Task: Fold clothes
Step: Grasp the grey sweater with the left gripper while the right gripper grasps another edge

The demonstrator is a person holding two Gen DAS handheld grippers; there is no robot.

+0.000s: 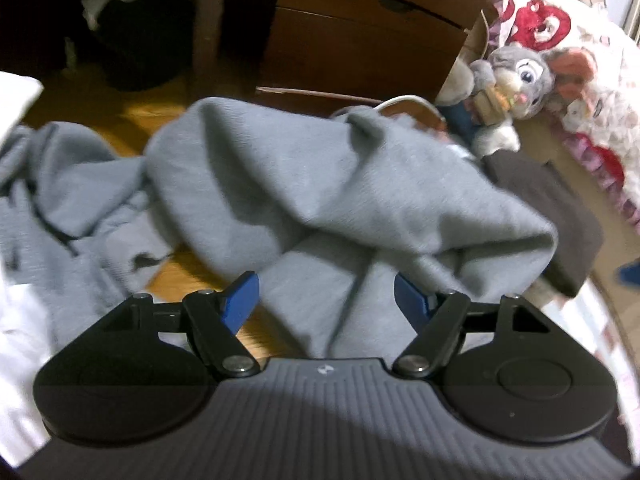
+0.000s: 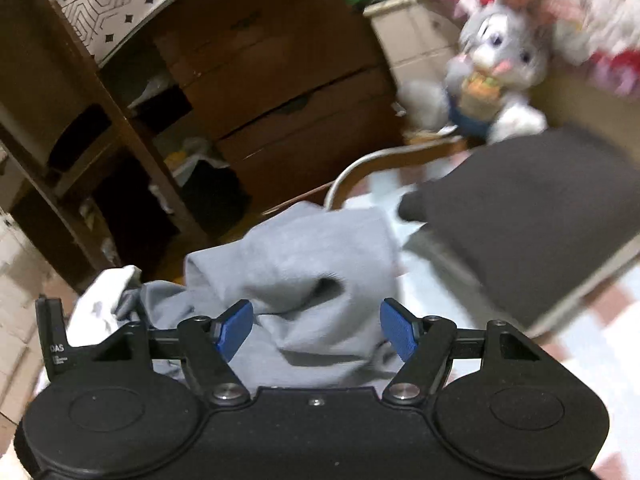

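The grey sweatshirt lies in a loose, rumpled heap on a wooden surface, directly ahead of both grippers. In the left wrist view its bulk runs roughly from left to right across the frame, with a thick rolled fold rising in the middle and a flatter tail trailing off to the left.

The left gripper has its blue pads spread wide, and a hanging band of the grey cloth runs down between them. The right-hand pad sits against or just under the fold, the left-hand pad stands clear of it, so nothing is pinched. This gripper looks the nearer of the two to a usable edge.

The right gripper is likewise spread wide, with the sweatshirt bunched just beyond and below its pads; a dark hollow in the cloth, perhaps a sleeve or cuff opening, lies straight ahead of the gap. It pinches nothing either.

To the right of the heap, touching or just beside it, rests a dark folded garment, which appears already folded and set aside. Behind it sits a grey plush rabbit, and a brown chest of drawers stands at the back.

No basket or bin for the clothes shows clearly; a dark container on the shelves behind is too blurred to read.
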